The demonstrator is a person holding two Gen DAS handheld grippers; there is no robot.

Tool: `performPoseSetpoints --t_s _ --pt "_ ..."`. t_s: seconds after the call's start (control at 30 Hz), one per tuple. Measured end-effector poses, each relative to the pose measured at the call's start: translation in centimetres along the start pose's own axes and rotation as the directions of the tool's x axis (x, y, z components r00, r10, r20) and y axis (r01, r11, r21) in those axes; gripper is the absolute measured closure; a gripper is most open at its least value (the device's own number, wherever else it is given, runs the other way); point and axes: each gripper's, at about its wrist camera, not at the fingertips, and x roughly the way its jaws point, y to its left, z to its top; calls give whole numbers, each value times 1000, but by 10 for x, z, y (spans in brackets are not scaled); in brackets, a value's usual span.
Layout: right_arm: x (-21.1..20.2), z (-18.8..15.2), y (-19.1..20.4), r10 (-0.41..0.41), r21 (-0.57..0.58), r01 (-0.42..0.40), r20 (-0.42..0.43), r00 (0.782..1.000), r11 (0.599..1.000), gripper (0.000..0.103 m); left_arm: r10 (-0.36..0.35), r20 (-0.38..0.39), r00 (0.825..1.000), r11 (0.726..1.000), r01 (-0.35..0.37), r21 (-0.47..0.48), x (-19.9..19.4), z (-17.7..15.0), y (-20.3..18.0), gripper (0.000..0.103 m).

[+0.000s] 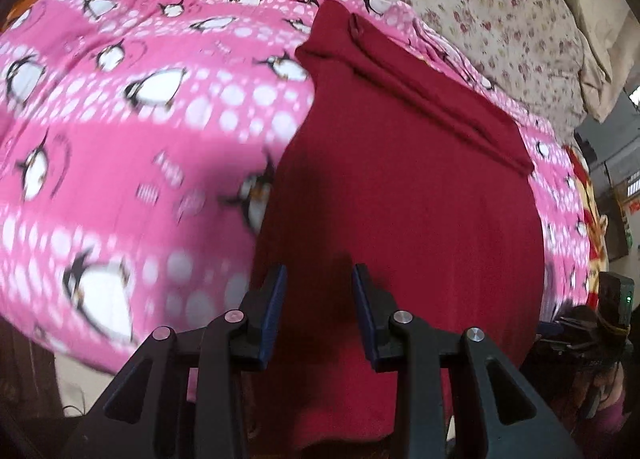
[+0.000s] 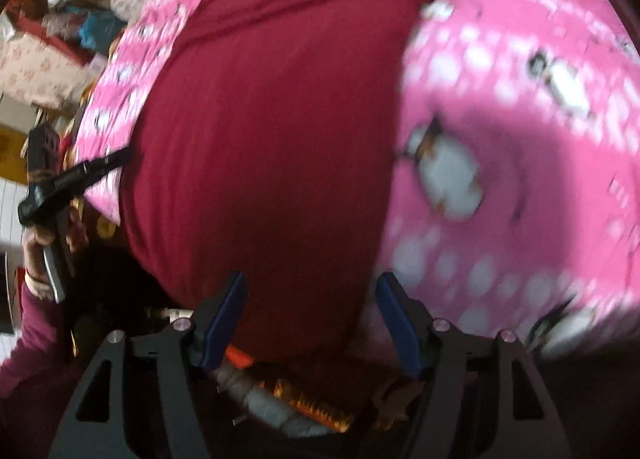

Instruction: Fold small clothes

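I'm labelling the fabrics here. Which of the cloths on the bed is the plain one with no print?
The dark red garment, lying on top. The pink sheet under it carries penguins and white dots; the cream sheet beyond has small flowers.

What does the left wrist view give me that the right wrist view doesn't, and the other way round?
Only the left wrist view shows the folded strip along the far edge of the dark red garment in sharp detail, plus the wide floral sheet behind. Only the right wrist view shows the cluttered floor area and the orange-and-white printed fabric under the near hem. Both show the garment lying on the pink penguin blanket, with the left gripper and the right gripper open above the near edge, holding nothing.
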Motion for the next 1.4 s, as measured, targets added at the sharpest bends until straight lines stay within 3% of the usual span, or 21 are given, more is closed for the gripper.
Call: performPoseSetpoints --t_s 0.27,0.43,0.6,0.73,0.93,1.03,1.1,1.13,1.17,1.2,1.23,1.4 --pt "27 -25 19 -1 -43 -4 -104 995 999 30 -6 -57 998 1000 7 19 -7 -39 7 91" --pt "32 -25 21 24 -17 -26 -97 995 1000 24 15 -70 997 999 -12 42 -5 -48 3 91" --pt "35 -25 23 20 -22 -22 -97 995 999 24 2 -84 996 999 2 37 -6 -52 4 91" --pt "39 -24 25 17 -22 -19 -102 995 1000 23 35 -92 995 998 -30 55 0 -56 -1 91" --pt "37 -26 20 21 4 -20 -89 996 1000 23 34 -99 995 998 -29 51 3 -58 -4 84" --pt "39 -28 20 17 7 -16 -78 997 1000 24 24 -122 992 998 -16 68 8 -62 -7 76" --pt "41 -28 25 3 -17 -4 -84 996 1000 37 23 -157 987 997 -11 79 14 -64 -10 75" --pt "42 -29 26 -3 -29 1 -88 996 1000 61 26 -175 984 996 -11 87 17 -65 -11 75" --pt "43 -29 28 5 -44 -9 -90 996 999 85 24 -183 983 996 -7 90 17 -65 -12 82" --pt "42 -29 31 15 -50 -19 -89 996 999 89 17 -189 982 996 0 89 16 -64 -13 99" --pt "40 -28 34 29 -64 -34 -80 996 997 89 -24 -203 979 996 41 80 14 -63 -13 103" --pt "8 -22 43 168 -97 -169 -17 986 981 91 -88 -177 980 988 109 111 -13 -56 -25 103"
